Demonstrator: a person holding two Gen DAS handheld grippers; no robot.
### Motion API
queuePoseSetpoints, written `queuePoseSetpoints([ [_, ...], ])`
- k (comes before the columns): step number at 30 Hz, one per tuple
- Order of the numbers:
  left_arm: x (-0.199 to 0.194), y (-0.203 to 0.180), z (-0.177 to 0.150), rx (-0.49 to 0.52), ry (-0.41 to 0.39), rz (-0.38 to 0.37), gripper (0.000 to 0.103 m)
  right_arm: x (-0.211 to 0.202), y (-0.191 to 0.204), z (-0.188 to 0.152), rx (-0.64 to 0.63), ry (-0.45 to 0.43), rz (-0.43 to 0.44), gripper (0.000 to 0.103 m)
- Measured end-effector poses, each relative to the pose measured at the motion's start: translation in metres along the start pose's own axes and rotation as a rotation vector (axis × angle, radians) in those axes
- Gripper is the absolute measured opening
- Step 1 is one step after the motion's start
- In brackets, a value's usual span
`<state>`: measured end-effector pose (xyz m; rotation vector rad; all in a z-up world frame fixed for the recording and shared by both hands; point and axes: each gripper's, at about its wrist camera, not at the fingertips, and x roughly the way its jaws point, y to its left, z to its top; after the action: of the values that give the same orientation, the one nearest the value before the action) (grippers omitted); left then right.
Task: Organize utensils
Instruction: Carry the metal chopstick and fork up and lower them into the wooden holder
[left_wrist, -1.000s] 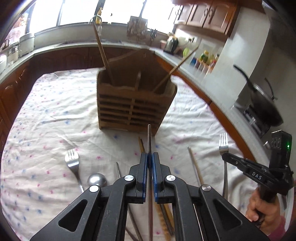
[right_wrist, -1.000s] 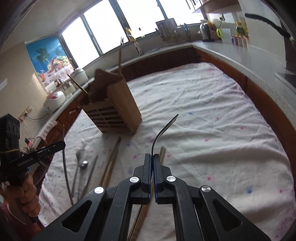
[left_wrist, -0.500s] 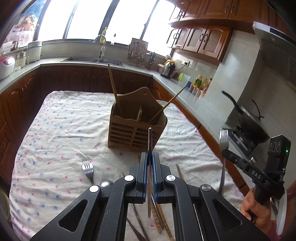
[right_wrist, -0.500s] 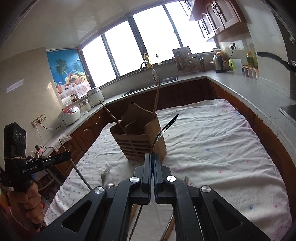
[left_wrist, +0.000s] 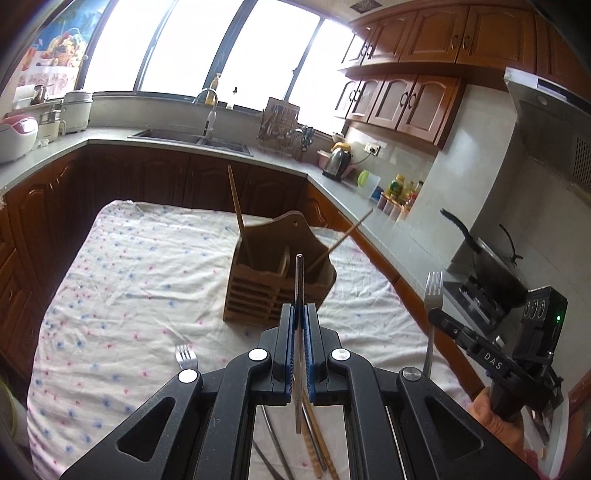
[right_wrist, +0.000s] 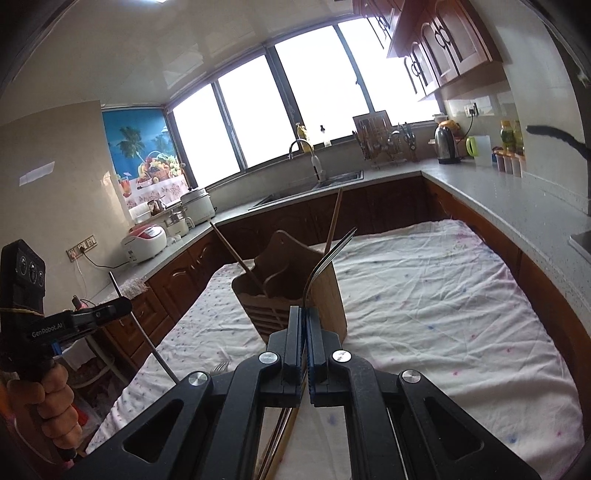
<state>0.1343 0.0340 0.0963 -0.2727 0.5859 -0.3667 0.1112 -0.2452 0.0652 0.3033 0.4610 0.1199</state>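
**Two utensils lifted, holder ahead**

Left wrist view: the left hand-held gripper (left_wrist: 299, 314) is clamped on a metal chopstick (left_wrist: 298, 280), its long axis pointing forward and up at the wooden holder (left_wrist: 273, 291) on the cloth-covered counter (left_wrist: 129, 258) — likely lined up for dropping in.

Right wrist view: the right hand-held gripper (right_wrist: 304, 317) pinches a fork (right_wrist: 325, 262) by its handle, tines angled up and right above the holder.
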Motion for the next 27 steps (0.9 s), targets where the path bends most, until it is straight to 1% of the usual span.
queuePoseSetpoints([
  [8, 0.003, 0.008, 0.02, -0.001, -0.053, -0.001, 0.003, 0.019, 0.013, 0.013, -0.056, -0.064, -0.032, 0.002],
  [17, 0.016, 0.017, 0.047, 0.009, -0.101, 0.003, 0.003, 0.053, 0.013, 0.031, -0.072, -0.117, -0.044, 0.002],
  [23, 0.027, 0.023, 0.069, 0.012, -0.142, 0.009, 0.003, 0.077, 0.016, 0.05, -0.089, -0.173, -0.061, 0.002],
  [27, 0.038, 0.026, 0.084, 0.006, -0.166, 0.012, 0.003, 0.093, 0.022, 0.062, -0.128, -0.229, -0.099, 0.002],
])
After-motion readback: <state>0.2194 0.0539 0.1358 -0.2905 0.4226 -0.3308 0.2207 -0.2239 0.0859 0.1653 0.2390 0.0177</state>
